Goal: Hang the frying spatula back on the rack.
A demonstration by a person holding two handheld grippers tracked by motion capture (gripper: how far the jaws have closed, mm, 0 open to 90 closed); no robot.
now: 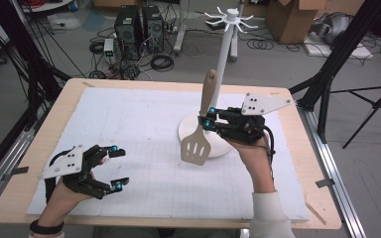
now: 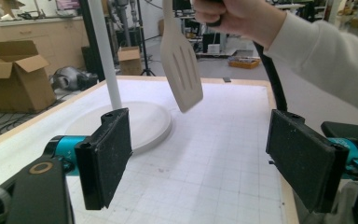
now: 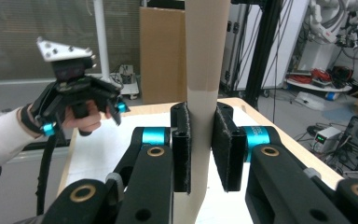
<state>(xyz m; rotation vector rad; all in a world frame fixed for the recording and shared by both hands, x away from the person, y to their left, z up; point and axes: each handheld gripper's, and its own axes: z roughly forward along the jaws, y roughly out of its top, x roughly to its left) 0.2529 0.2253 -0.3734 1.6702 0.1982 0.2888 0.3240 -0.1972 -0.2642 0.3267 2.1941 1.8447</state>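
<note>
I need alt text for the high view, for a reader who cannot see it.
The right gripper holds a slotted spatula by its handle, blade down, beside a white hook stand. The left gripper is open with nothing between its jaws, over the white mat.

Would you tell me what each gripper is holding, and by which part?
The right gripper clamps the spatula by its handle; the left gripper holds nothing.

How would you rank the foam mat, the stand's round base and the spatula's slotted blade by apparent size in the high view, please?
1. Foam mat, by far the largest.
2. Stand's round base, partly hidden.
3. Spatula's slotted blade, smallest, though held above the table, nearer the camera.
</note>
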